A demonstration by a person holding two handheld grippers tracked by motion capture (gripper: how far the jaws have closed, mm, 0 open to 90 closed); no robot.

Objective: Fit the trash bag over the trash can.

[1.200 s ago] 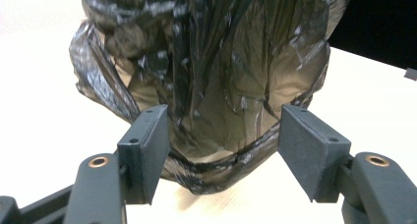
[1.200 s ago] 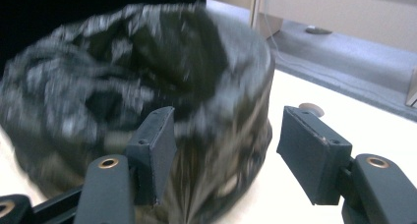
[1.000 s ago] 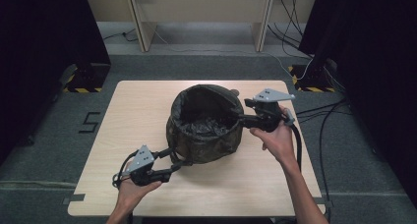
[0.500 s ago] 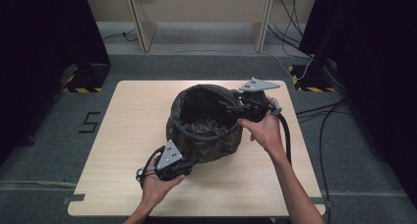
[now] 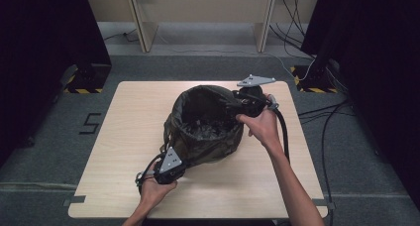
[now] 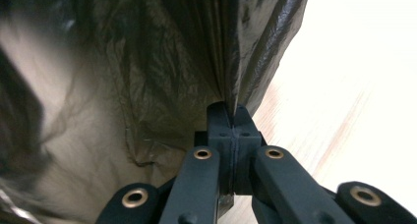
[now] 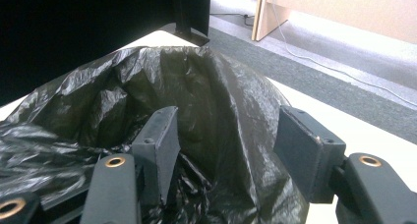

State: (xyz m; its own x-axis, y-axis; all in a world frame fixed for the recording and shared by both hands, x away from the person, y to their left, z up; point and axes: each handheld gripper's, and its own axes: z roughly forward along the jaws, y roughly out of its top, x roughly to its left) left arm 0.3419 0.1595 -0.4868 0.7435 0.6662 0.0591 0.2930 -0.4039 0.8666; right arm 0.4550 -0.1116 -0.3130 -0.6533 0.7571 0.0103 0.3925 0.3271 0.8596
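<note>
Black two-jaw grippers: left gripper [image 6: 230,117] with brass-ringed pivots on matte linkage arms, right gripper [image 7: 231,150] with flat rectangular pads [image 7: 297,148] and small screws. Grey three-cornered plates on top. Thick black cable [image 5: 282,129] along the bare right forearm. No sleeves visible.

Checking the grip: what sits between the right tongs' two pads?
The black bag's rim, between pads not yet pressing it, in the right gripper view.

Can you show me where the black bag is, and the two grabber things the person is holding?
black bag [image 5: 208,137], high view, on its crinkled front side.
left gripper [image 6: 229,117], left gripper view, at the tips pinching the bag's plastic.
right gripper [image 7: 226,135], right gripper view, midway between its two pads, which stand apart.
</note>
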